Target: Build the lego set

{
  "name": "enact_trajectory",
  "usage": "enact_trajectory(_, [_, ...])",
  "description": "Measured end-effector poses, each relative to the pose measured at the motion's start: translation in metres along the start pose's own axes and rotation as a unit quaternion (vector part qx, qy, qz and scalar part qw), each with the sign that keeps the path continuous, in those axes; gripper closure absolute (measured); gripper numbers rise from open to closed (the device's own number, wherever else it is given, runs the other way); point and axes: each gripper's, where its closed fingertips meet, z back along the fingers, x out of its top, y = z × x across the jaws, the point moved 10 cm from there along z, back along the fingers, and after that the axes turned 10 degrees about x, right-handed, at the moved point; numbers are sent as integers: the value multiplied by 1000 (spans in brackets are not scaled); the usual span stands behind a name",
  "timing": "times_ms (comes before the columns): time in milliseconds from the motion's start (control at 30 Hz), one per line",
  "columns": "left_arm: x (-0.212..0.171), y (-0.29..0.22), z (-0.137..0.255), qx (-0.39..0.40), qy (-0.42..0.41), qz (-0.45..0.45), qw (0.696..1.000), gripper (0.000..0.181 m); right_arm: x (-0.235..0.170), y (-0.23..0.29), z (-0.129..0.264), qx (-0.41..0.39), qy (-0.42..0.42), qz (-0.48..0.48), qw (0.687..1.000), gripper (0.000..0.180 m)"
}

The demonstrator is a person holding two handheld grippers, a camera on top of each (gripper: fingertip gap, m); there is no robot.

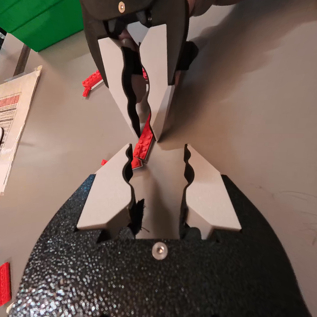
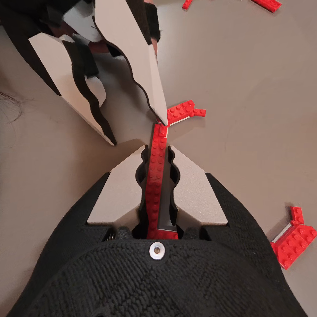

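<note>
**Lego strip held in the right jaws, left jaws open at its far end**

The long red lego strip (image 1: 145, 137) is my landmark. In the left wrist view I see it lying aslant on the grey table (image 1: 240, 120), running from my left gripper (image 1: 158, 145) up into the right gripper (image 1: 147, 136), which comes down from the top of the frame. The right jaws stand narrowly apart with the strip between their tips. My left jaws are wide open, gripping nothing; the left pad's tip sits just beside the strip's near end, the other pad is well off to its right. Beyond the strip, behind the right gripper, lies a red lego assembly (image 1: 91, 82). Left of the strip I see a paper booklet (image 1: 15, 120), and far beyond it a green box (image 1: 39, 22). A red plate (image 1: 5, 281) shows at the lower left edge.

In the right wrist view the strip (image 2: 157, 171) runs lengthwise between my right gripper's (image 2: 157, 147) pads, from deep in the throat out past the tips. The jaws are closed to a narrow gap around it; I cannot tell whether both pads press on it. The left gripper (image 2: 139, 133) reaches in from the upper left, open, one fingertip (image 2: 162, 118) at the strip's far end, where a small red piece (image 2: 163, 131) sits. Just beyond that end lies a red hinged section (image 2: 185, 109). Right of the strip, near the frame edge, lies a red wedge-plate assembly (image 2: 295, 240). Two more red pieces (image 2: 267, 4) lie far beyond.
</note>
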Motion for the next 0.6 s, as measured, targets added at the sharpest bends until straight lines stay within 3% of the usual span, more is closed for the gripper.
enact_trajectory(600, [-2,4,-3,-33,16,48,998,127,-1,-1,0,4,-6,-1,1000,164])
